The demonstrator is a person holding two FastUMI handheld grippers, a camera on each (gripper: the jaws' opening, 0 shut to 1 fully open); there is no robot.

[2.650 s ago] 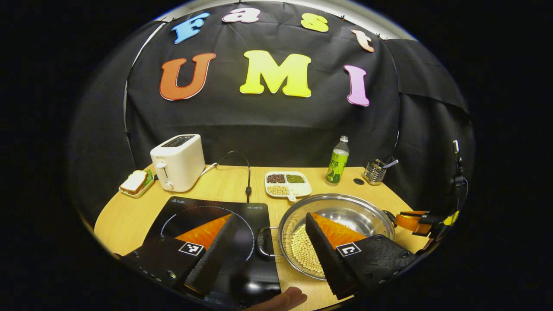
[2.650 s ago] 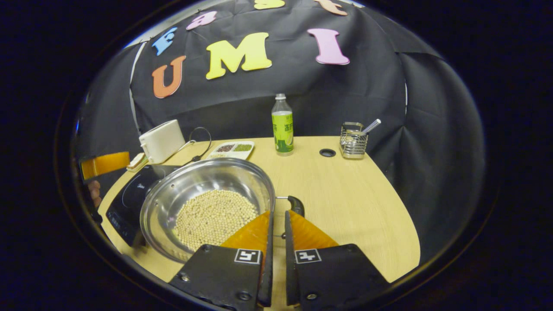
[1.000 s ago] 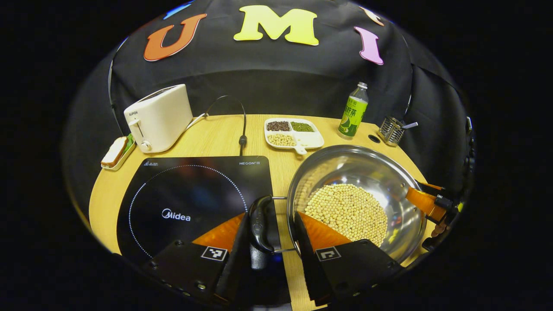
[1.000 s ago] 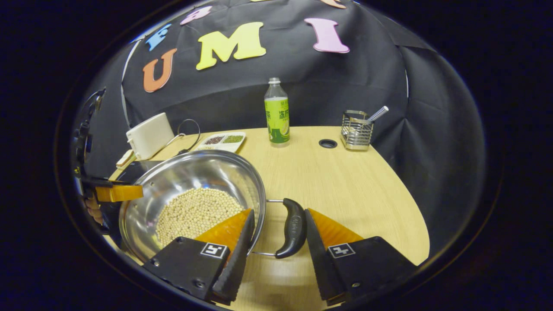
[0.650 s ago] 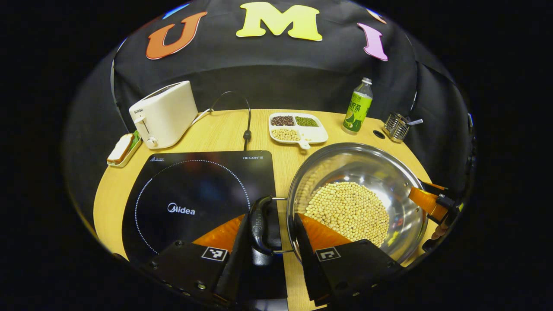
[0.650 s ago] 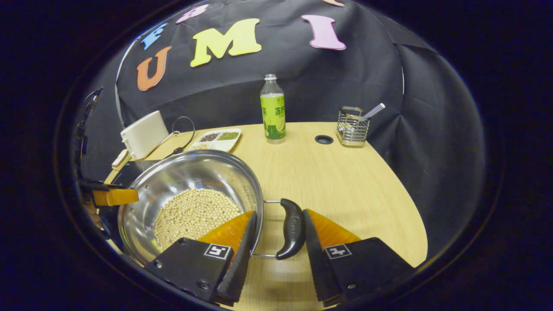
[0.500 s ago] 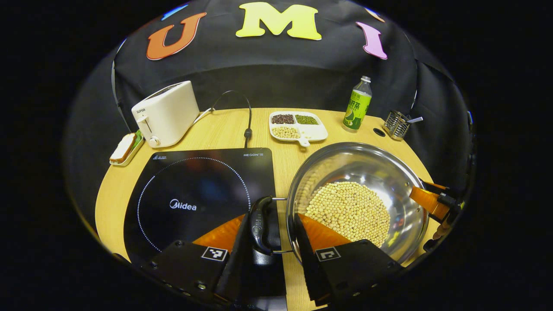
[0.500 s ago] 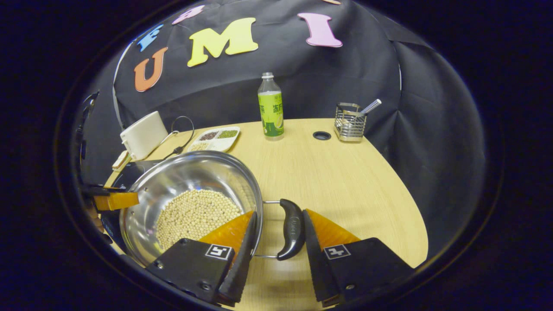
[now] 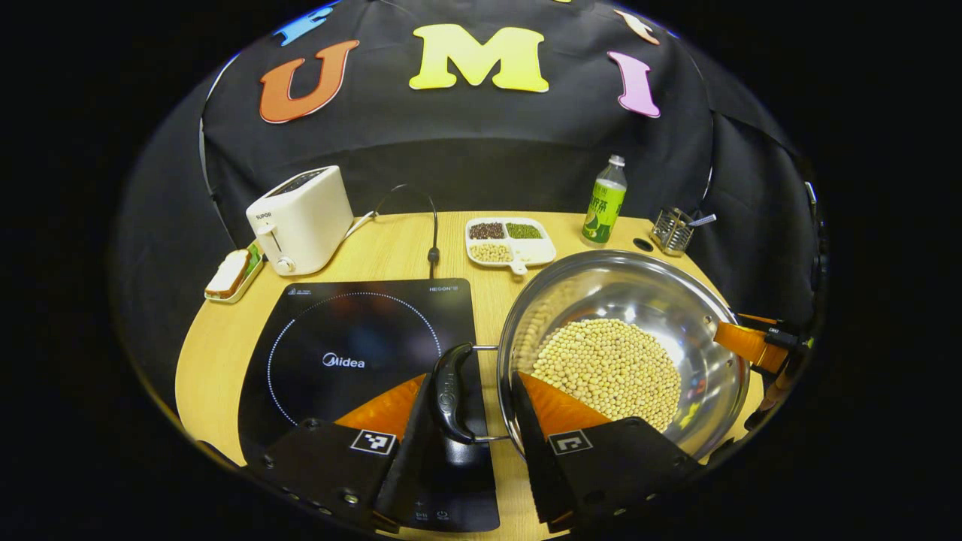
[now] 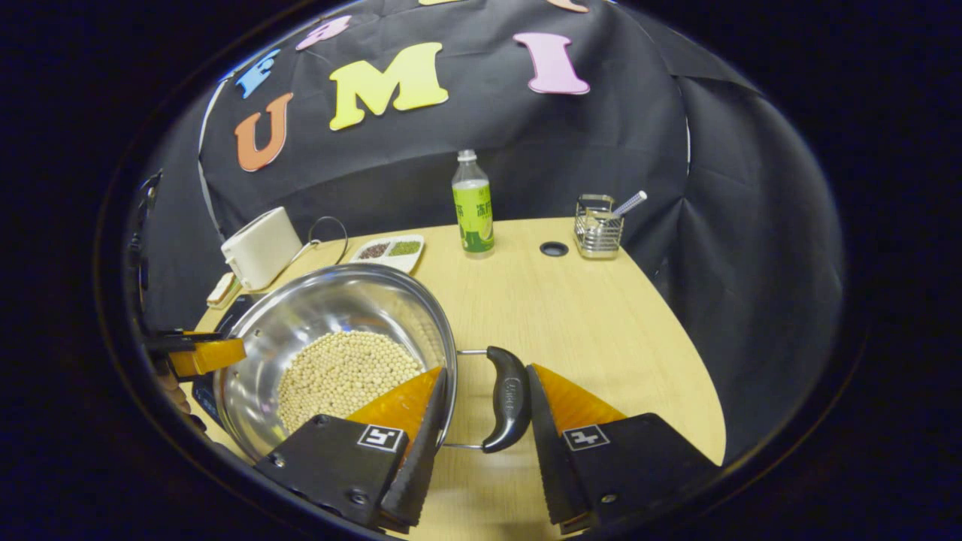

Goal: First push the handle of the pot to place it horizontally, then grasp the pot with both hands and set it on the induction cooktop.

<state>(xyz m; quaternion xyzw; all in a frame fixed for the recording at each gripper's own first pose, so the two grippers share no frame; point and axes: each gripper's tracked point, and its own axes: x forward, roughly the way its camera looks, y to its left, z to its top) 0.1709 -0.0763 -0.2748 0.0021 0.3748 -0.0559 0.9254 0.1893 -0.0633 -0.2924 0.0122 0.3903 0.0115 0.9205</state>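
Stainless steel pot (image 9: 639,300), round and shallow, loaded with pale beans (image 9: 609,368). Its long axis, handle to handle, runs side to side across the table (image 10: 586,315). Both dark handles lie level and point outward.

Left gripper (image 9: 471,376): one finger against the outer face of the left handle (image 9: 449,391), the other inside the pot wall, clamped across handle and rim. Right gripper (image 10: 487,368): same arrangement on the right handle (image 10: 509,398).

Position: the pot body is over bare wood just right of the induction cooktop (image 9: 353,330). The left handle overlaps the cooktop's right edge. Whether the base touches the table cannot be told.

Markings: white printed wording and a dotted ring on the cooktop glass, a small mark on the toaster (image 9: 301,218), and a green label on the bottle (image 9: 603,204).

Clearances: the dotted ring is bare. The toaster, a small dish with a sandwich (image 9: 229,272), a divided dish of grains (image 9: 511,240) and a wire caddy (image 9: 671,229) stand along the far edge, well apart from the pot. A cord lies behind the cooktop's far edge.
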